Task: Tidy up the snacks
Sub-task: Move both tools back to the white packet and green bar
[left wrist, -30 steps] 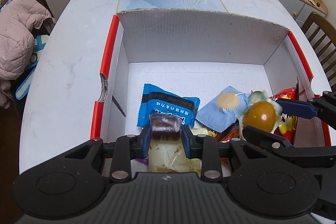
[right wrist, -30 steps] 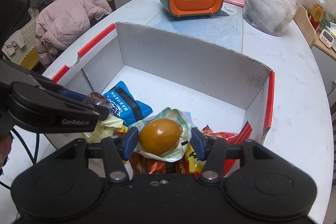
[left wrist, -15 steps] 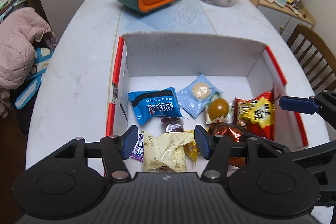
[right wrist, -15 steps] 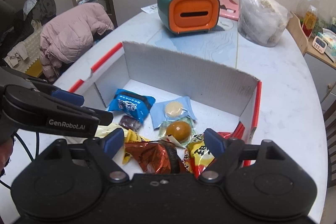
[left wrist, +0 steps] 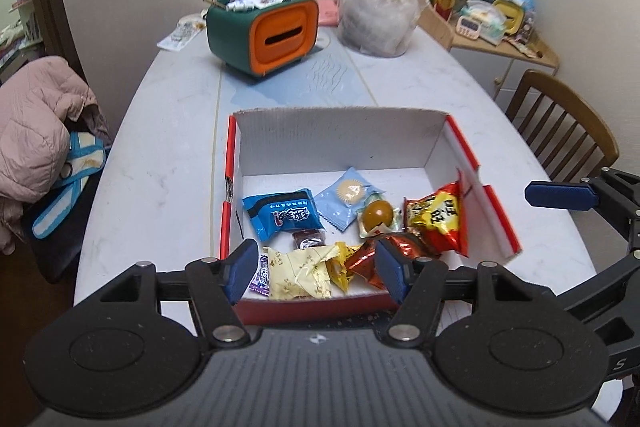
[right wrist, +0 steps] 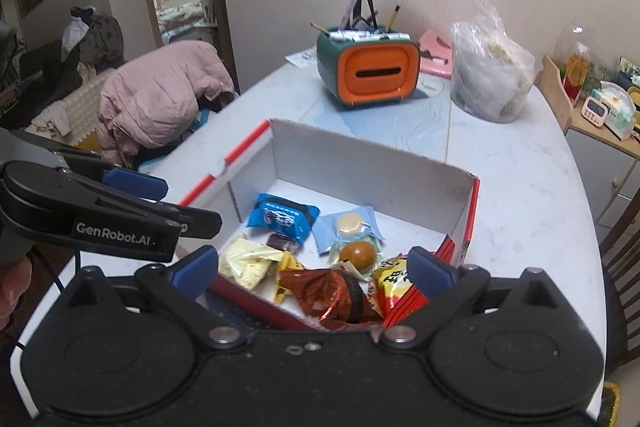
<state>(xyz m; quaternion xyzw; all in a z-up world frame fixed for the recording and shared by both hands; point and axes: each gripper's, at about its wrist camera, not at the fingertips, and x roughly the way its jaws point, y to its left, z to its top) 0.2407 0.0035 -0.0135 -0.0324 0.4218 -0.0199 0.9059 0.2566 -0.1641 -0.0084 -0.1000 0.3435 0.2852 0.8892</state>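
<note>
Two hand-held grippers: left hand-held gripper (left wrist: 314,275) and right hand-held gripper (right wrist: 314,269) both hover at the near edge of the box, jaws just opening, spread now, nothing between them.
Tabletop (left wrist: 160,163): white, carries the box in the middle, an organiser (left wrist: 262,35) and a bag (left wrist: 376,23) at the far end.
Box (left wrist: 340,143): open cardboard, red rim, all the snacks piled in its near half, far half bare.
Red bag (left wrist: 438,219): puffy crisp-style pack against the right wall; light, crushable, slippery foil. Take it by the crimped top seam, I'd say.
Yellow pack (left wrist: 300,273): crinkled, soft, at the near wall; grab a fold.
Blue pack (left wrist: 282,215): flat pillow wrapper, left of centre; pinch an end seal.
Pale blue pack (left wrist: 346,197): thin, holds a small cake, probably fragile; light squeeze on the edge only.
Foil snack (left wrist: 366,259): shiny red-brown wrapper, slick, beside the yellow pack.
Egg (left wrist: 378,215): brown, round, in clear wrap; will likely roll or squirt out, so close across its middle.
Dark sweet (left wrist: 308,238): smallest, between the blue and yellow packs; needs a precise pinch.
</note>
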